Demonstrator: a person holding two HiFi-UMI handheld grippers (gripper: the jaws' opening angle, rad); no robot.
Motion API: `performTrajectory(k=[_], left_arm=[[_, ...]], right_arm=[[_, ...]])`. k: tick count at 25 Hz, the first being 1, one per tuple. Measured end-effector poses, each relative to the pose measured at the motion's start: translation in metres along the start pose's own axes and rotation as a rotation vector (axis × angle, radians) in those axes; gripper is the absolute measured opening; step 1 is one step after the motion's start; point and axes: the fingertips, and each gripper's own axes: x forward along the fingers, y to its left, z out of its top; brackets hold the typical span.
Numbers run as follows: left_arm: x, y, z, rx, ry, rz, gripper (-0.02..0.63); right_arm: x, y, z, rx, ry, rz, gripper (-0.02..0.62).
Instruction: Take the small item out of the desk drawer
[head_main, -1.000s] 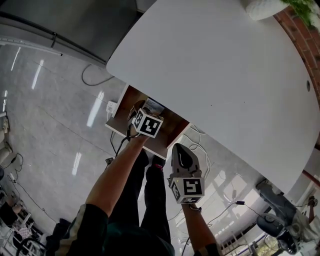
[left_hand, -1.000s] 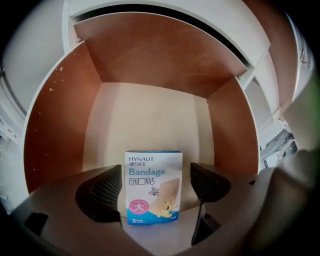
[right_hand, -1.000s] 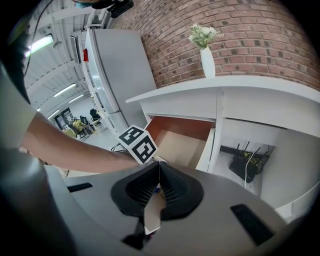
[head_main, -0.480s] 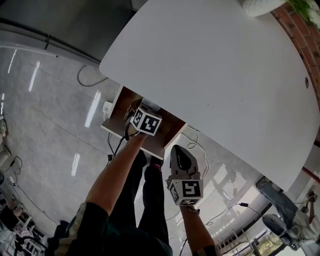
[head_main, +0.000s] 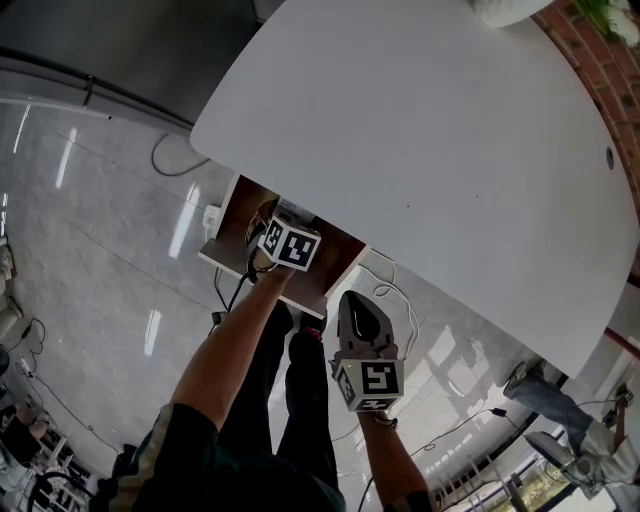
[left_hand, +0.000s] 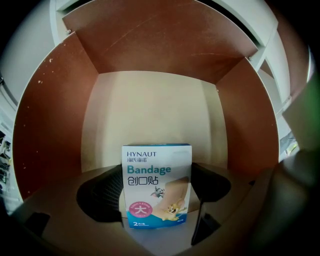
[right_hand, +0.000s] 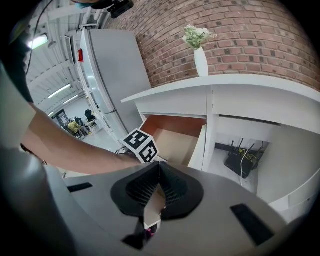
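Note:
A small white and blue bandage box (left_hand: 156, 186) is clamped between the two black pads of my left gripper (left_hand: 155, 192), standing upright. Behind it lies the pulled-out drawer (left_hand: 150, 110) with brown side walls and a pale bottom. In the head view the left gripper (head_main: 287, 236) reaches into the open drawer (head_main: 232, 222) under the white desk (head_main: 430, 150); the box is hidden there by the marker cube. My right gripper (head_main: 362, 318) hovers below the drawer front, shut and holding nothing. In the right gripper view its pads (right_hand: 159, 187) meet, and the drawer (right_hand: 175, 137) shows beyond.
A white vase with flowers (right_hand: 200, 55) stands on the desk by the brick wall (right_hand: 250, 35). A black router with cables (right_hand: 239, 160) sits in the space under the desk. A grey refrigerator (right_hand: 112, 70) stands left of the desk. Cables (head_main: 185, 150) trail on the glossy floor.
The view has shifted slightly; the left gripper stays in the drawer and the right gripper holds its place below. Nothing was taken or let go.

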Motion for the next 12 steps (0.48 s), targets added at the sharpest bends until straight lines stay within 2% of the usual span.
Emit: performTrajectory(k=[4,12], left_arm=[[-0.007,-0.001,0.001,0.007,-0.003,-0.003,0.426],[-0.047,-0.016,0.016,0.028,-0.092,-0.021,0.426]], right_arm=[[-0.001,0.003,0.001,0.003,-0.003,0.002,0.025],[-0.010,0.019,0.013,-0.040,-0.015,0.031,0.025]])
